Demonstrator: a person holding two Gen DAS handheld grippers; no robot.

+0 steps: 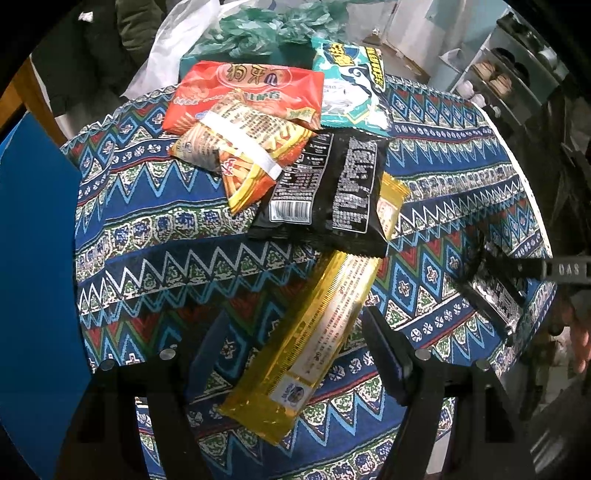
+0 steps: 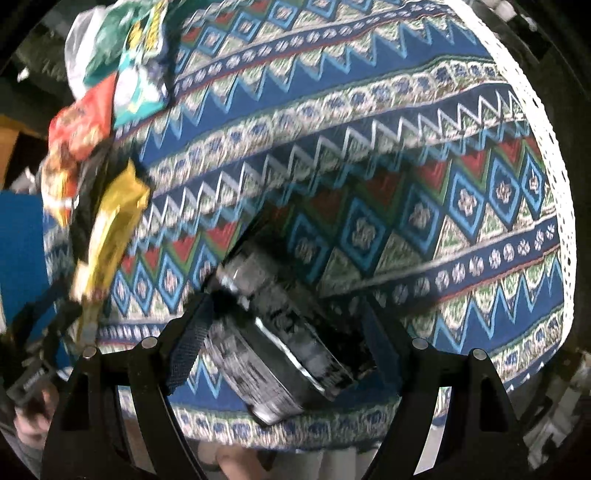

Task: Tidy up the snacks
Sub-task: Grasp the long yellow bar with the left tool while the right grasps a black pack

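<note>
A pile of snacks lies on the round table's patterned cloth: a red packet, a teal packet, an orange-yellow packet and a black packet. A long gold packet runs from under the black one toward me. My left gripper points down over its near end, open, one finger on each side. My right gripper hangs open near the table's edge, straddling a blurred black-and-silver packet; that packet also shows at the far right of the left wrist view.
A blue panel stands left of the table. White and green plastic bags are heaped behind the pile. A shelf unit is at the back right. The cloth's white lace rim marks the table's edge. A person's hand is at the right.
</note>
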